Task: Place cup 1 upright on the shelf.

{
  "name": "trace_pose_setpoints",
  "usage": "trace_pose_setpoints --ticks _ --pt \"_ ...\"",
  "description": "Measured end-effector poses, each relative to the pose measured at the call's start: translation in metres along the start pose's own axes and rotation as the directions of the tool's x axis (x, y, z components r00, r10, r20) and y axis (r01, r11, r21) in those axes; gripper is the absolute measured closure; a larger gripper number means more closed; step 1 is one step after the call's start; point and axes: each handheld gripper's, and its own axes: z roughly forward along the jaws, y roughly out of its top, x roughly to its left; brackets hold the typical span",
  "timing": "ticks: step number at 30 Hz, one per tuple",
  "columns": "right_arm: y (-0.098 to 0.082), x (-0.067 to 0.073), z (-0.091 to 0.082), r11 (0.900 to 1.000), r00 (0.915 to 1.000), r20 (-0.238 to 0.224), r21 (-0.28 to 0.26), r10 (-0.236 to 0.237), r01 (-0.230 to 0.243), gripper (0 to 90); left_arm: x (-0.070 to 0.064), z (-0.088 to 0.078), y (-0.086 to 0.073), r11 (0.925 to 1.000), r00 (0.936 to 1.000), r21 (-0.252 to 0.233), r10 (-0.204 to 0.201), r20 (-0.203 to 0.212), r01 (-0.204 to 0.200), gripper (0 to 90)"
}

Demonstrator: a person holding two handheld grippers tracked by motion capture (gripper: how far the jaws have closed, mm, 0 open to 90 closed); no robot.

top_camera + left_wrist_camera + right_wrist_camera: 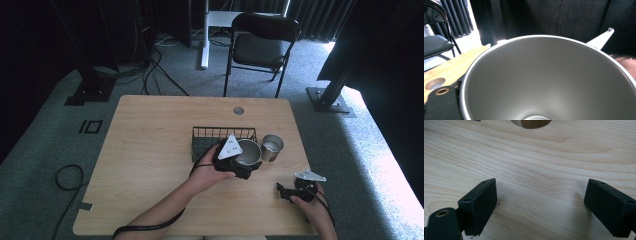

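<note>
High view: left hand-held gripper (248, 169) clamps the steel cup (248, 153); right hand-held gripper (283, 191) gapes empty.

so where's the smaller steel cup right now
In the high view, the smaller steel cup stands on the table's right half, just right of the bigger cup and the wire basket.

You've got grey carpet (45, 135) all round, a black folding chair (260, 45) at 12 o'clock, daylight glaring in at 3.

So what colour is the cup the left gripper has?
Plain silver-grey metal cup, matte inside; the left gripper view shows it best.
</note>
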Motion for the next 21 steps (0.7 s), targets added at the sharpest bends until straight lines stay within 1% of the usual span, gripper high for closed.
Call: trace_pose_setpoints --ticks 1,3,7,15,18,21 --pt "0.0 0.0 0.0 1.0 1.0 0.0 0.0 -0.001 0.001 10.8 0.0 0.0 0.0 1.0 1.0 0.0 0.0 0.0 0.0 13.0" --pt "0.0 0.0 0.0 1.0 1.0 0.0 0.0 0.0 0.0 10.8 0.003 -0.003 0.006 1.0 0.9998 -0.009 -0.003 -0.018 0.002 13.0" --pt "0.0 0.0 0.0 1.0 1.0 0.0 0.0 0.0 0.0 10.8 0.008 -0.007 0.013 0.9997 0.9993 -0.02 -0.012 -0.037 0.011 13.0" --pt "0.0 0.0 0.0 1.0 1.0 0.0 0.001 -0.001 0.001 10.8 0.02 -0.016 0.028 0.9984 0.9966 -0.052 -0.025 -0.079 0.021 13.0" --pt "0.0 0.0 0.0 1.0 1.0 0.0 0.0 0.0 0.0 10.8 0.026 -0.02 0.033 0.9978 0.9944 -0.063 -0.028 -0.102 0.022 13.0" --pt "0.0 0.0 0.0 1.0 1.0 0.0 0.0 0.0 0.0 10.8 0.032 -0.024 0.037 0.9964 0.9904 -0.078 -0.042 -0.131 0.031 13.0"
